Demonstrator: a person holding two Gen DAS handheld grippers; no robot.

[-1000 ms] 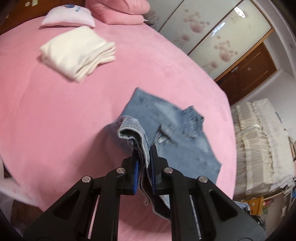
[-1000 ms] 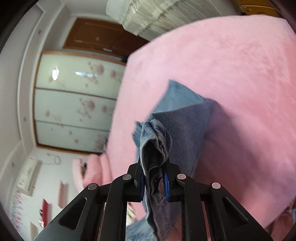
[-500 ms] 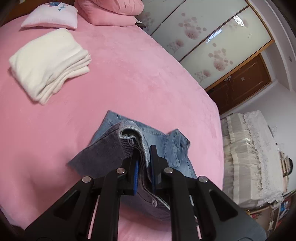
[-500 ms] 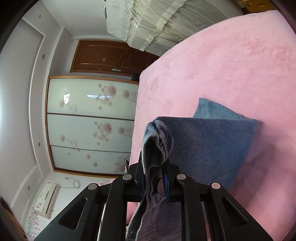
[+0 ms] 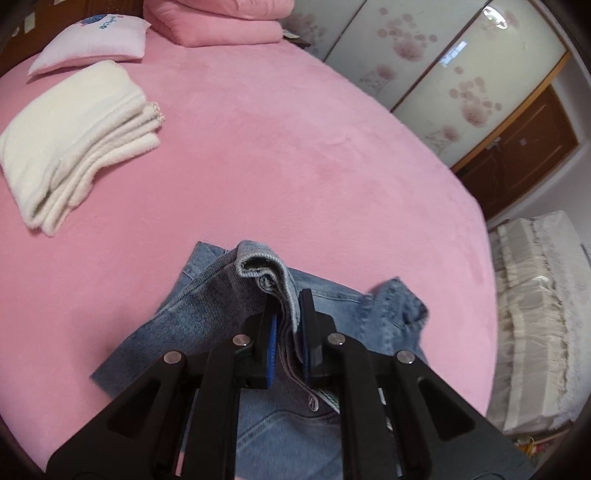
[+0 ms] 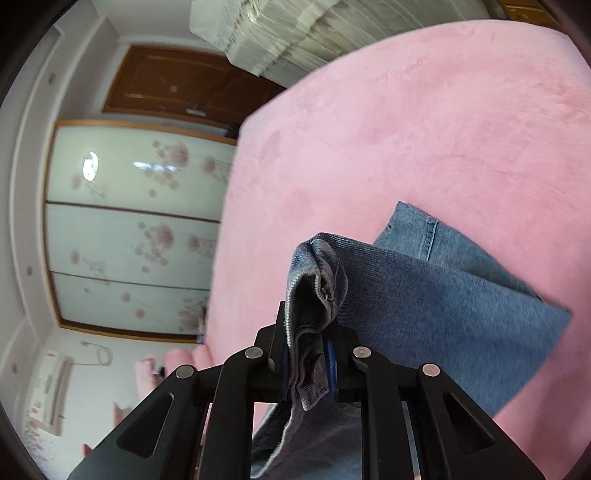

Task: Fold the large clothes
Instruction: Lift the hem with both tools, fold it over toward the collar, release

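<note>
Gripping jeans (image 5: 207,317) waistband: left gripper (image 5: 288,314) and right gripper (image 6: 306,332) both clamped, folded denim spread ahead on pink bed (image 5: 277,147)

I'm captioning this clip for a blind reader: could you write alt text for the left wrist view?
The left gripper has its jaws shut on a folded edge of blue denim jeans, which drape over a pink bed. Farther back on the bed lie a folded cream blanket, a pale pillow and folded pink bedding.

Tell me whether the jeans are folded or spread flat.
Partly folded: the jeans are doubled over a layer lying on the pink bed, their edge held up.
</note>
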